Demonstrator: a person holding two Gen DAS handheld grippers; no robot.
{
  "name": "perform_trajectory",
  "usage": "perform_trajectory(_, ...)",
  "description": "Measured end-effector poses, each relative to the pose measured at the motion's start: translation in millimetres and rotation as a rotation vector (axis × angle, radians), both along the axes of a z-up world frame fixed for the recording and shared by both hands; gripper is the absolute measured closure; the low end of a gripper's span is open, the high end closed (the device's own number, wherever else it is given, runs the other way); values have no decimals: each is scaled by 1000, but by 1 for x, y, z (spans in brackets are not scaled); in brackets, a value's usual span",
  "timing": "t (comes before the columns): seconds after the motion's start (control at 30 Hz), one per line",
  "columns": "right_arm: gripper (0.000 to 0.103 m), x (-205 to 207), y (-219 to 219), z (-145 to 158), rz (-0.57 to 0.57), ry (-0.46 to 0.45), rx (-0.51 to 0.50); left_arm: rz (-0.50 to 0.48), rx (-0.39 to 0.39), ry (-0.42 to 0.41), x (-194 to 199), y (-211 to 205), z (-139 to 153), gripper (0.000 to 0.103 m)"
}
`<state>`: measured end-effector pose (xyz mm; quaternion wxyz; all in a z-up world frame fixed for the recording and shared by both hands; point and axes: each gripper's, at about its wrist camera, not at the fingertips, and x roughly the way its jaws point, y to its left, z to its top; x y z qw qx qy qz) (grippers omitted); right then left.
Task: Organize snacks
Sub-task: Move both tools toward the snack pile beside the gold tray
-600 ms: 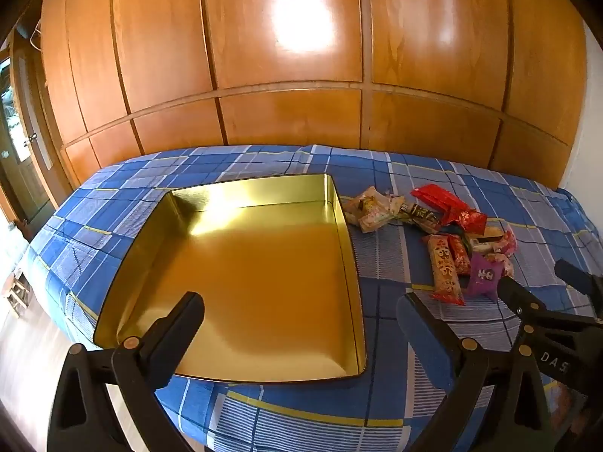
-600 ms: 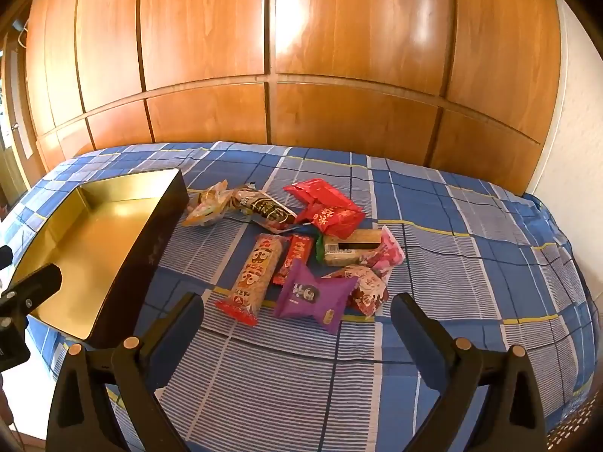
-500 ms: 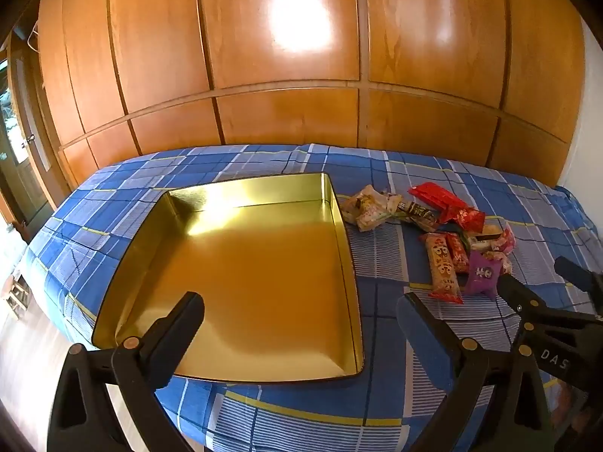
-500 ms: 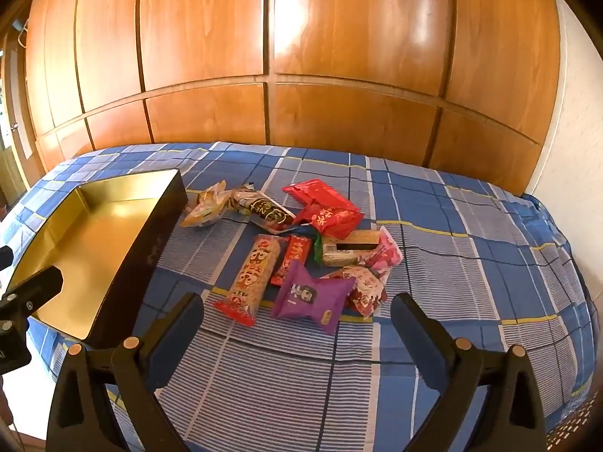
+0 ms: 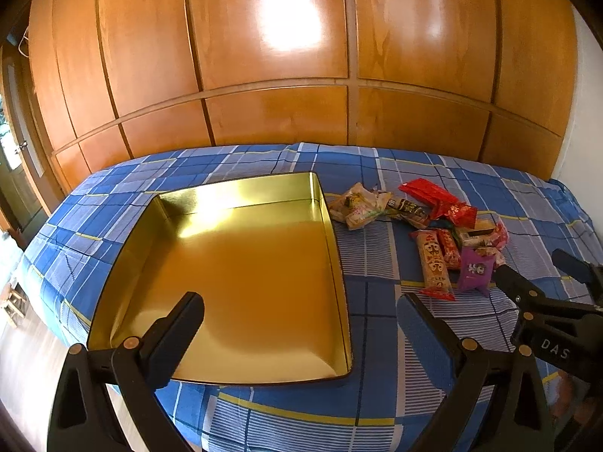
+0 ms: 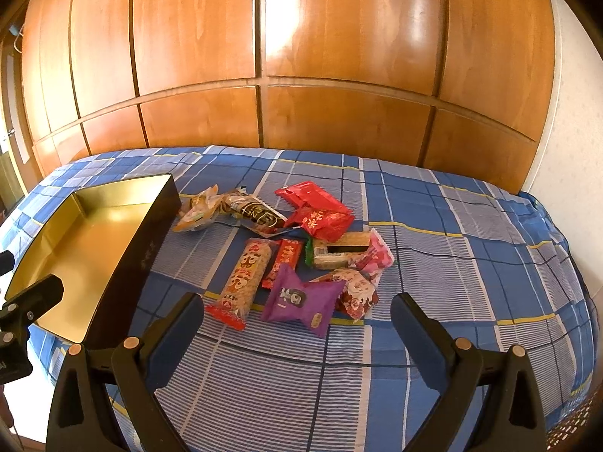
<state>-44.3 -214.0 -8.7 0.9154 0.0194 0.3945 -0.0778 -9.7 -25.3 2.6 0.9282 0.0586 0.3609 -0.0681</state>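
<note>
My left gripper [image 5: 299,320] hangs over the near edge of the gold tin tray [image 5: 211,196], fingers [image 5: 177,324] spread wide, nothing between them. My right gripper [image 6: 297,324] hangs above the bed [image 6: 471,248], fingers [image 6: 418,324] likewise wide and empty. The tray lies open on the blue plaid cover. The snacks [image 6: 286,248] sit in a loose pile just right of the tray; the purple packet [image 6: 301,297] and long orange bar [image 6: 245,275] lie nearest my right gripper. Wooden wall panels [image 6: 339,56] stand behind.
</note>
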Motion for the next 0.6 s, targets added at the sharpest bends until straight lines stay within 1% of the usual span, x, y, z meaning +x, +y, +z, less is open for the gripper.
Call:
perform_trajectory(0.07,2,0,0,0,-4,-4,-14,-6,-4,3,1,-1,1,1)
perform_trajectory(0.3,2,1,-8,3,-23,6,-12,-23,1,0,1,-6,4,0)
perform_trajectory(0.37,2,1,-11,4,-30,-20,-4,-28,3,3,2,-8,4,0)
perform_trajectory(0.57,2,2,-22,10,-44,-53,-38,-43,12,9,3,-13,4,0)
perform_trajectory(0.6,2,3,-26,11,-47,-66,-24,-46,14,11,4,-14,4,0)
